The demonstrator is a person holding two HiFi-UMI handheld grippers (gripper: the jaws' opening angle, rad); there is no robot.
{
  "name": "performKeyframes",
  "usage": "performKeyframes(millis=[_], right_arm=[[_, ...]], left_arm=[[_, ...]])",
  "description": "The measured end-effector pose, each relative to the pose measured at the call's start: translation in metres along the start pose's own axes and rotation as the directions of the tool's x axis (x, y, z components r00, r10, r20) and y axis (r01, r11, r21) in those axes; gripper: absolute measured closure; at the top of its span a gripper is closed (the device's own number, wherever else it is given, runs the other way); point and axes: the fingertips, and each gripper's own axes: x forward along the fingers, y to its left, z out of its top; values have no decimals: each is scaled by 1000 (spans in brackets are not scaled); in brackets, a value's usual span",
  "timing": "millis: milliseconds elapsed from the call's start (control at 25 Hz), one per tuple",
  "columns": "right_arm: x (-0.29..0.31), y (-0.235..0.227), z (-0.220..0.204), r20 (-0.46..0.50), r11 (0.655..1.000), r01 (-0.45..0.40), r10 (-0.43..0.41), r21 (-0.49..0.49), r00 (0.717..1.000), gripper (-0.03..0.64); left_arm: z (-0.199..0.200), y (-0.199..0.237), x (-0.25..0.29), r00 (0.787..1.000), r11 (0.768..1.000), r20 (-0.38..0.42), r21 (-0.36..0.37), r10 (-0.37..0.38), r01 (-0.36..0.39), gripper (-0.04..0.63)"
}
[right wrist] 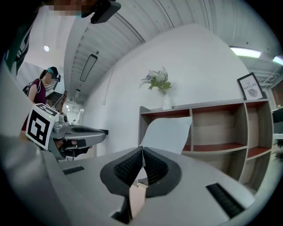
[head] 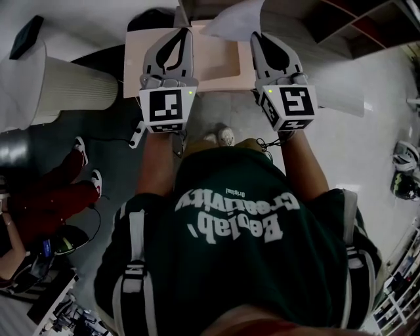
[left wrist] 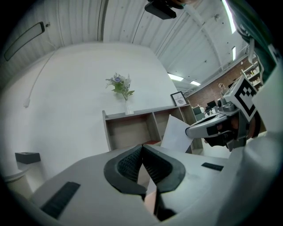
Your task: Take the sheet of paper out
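Observation:
A white sheet of paper (head: 237,20) hangs in the air above a beige box top (head: 216,62). My right gripper (head: 257,36) is shut on its lower edge. In the right gripper view the sheet of paper (right wrist: 170,132) rises up and to the right from the closed pads of the right gripper (right wrist: 142,150). My left gripper (head: 184,31) is held level beside it, a little to the left, jaws shut with nothing between them. The left gripper view shows the left gripper (left wrist: 142,146) closed, with the paper (left wrist: 176,134) and the right gripper (left wrist: 208,128) off to its right.
An open wooden shelf unit (right wrist: 221,128) stands against the white wall ahead, with a vase of flowers (right wrist: 160,88) and a framed picture (right wrist: 250,86) on top. A white ribbed cylinder (head: 72,82) stands at the left. A seated person's legs (head: 62,190) are at the left.

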Motion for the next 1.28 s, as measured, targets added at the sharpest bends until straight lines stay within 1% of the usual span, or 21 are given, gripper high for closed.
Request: performKeyframes(millis=[280, 560, 800, 1040, 1280], right_arm=[[0, 7, 5, -17, 996, 93, -93, 4, 996, 583], [-7, 26, 2, -30, 989, 148, -148, 6, 989, 583], [-29, 44, 6, -30, 985, 175, -175, -9, 984, 583], [-27, 46, -3, -48, 981, 192, -194, -39, 980, 583], [-31, 48, 4, -47, 980, 196, -198, -42, 979, 583]], left_arm=[[1, 14, -7, 999, 998, 14, -22, -52, 52, 577], [0, 19, -25, 994, 994, 36, -36, -105, 106, 577], [9, 13, -46, 990, 991, 64, -42, -125, 128, 577], [0, 15, -48, 990, 989, 52, -49, -134, 137, 577], [7, 16, -51, 990, 990, 52, -48, -133, 136, 577]])
